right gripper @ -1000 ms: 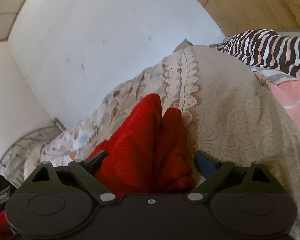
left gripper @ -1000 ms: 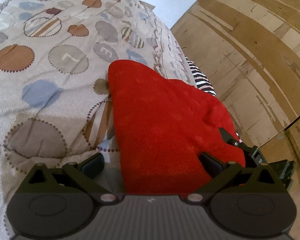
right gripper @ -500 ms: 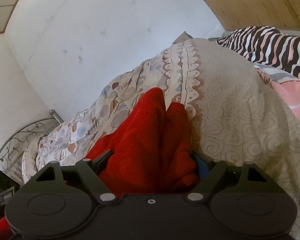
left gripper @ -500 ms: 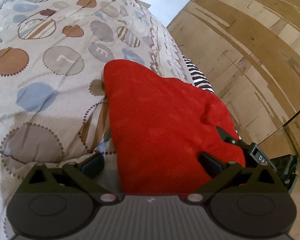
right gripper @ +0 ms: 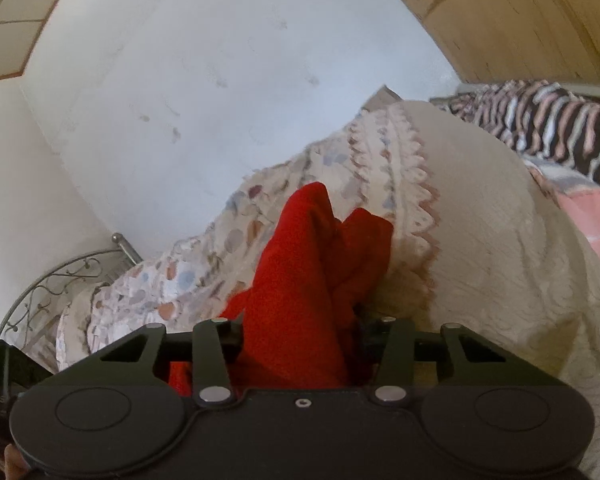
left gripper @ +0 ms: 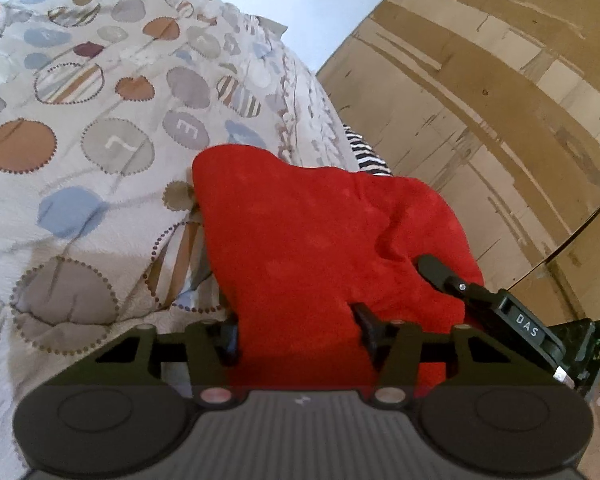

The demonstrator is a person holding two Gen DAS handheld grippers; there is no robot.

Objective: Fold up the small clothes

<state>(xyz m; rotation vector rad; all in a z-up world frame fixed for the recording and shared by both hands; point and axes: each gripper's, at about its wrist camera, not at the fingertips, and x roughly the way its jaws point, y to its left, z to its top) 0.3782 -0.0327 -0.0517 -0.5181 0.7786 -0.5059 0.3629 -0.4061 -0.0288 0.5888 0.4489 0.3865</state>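
A small red fleece garment (left gripper: 308,248) lies on the patterned quilt (left gripper: 80,140) near the bed's right edge. My left gripper (left gripper: 298,330) is shut on the garment's near edge, with cloth bunched between its fingers. My right gripper (right gripper: 300,332) is shut on another part of the same garment (right gripper: 304,264), which rises in folds ahead of it. The right gripper's finger also shows in the left wrist view (left gripper: 440,274), pressed into the garment's right side.
A striped black, white and pink cloth (right gripper: 548,120) and a pink one (right gripper: 592,216) lie at the bed's far side. A wooden wardrobe (left gripper: 480,120) stands close on the right. A white wall (right gripper: 220,80) and a metal bed frame (right gripper: 60,280) lie beyond.
Both grippers have closed from open onto the red garment. The garment has bunched up a little between them.
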